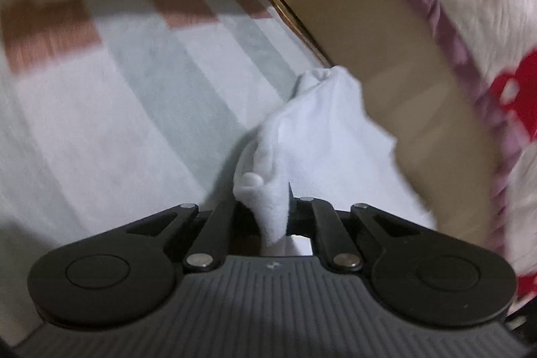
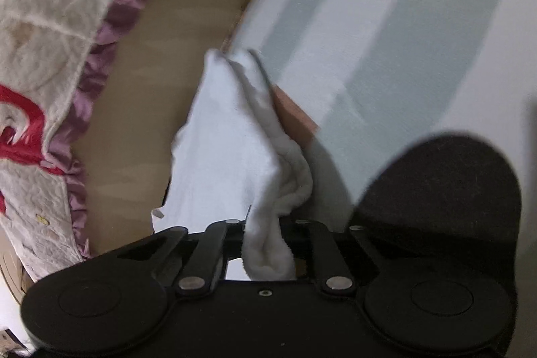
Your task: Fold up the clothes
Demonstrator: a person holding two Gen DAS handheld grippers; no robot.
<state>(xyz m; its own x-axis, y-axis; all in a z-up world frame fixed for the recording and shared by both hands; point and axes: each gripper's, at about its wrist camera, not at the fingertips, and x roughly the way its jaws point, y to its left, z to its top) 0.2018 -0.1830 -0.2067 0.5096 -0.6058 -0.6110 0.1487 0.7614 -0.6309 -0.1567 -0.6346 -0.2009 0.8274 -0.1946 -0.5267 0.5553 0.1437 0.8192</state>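
Softly bunched white terry cloth [image 1: 302,136]

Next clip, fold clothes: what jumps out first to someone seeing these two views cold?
White cloth fills the middle of both wrist views, pinched in the left gripper and the right gripper. Behind it lies a striped sheet, with a red-and-white quilt along the outer edge.

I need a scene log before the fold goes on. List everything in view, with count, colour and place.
White soft cloth garment: one, white, bunched, pinched in both grippers.
Striped sheet: one, pale grey-green, white and rust bands, under the garment.
Tan wooden board: one, tan, beside the sheet.
Quilted blanket: one, cream with red motifs and purple frill, past the board.
Dark grey fabric: one, right wrist view, kind unclear.
Left gripper: black, shut.
Right gripper: black, shut.
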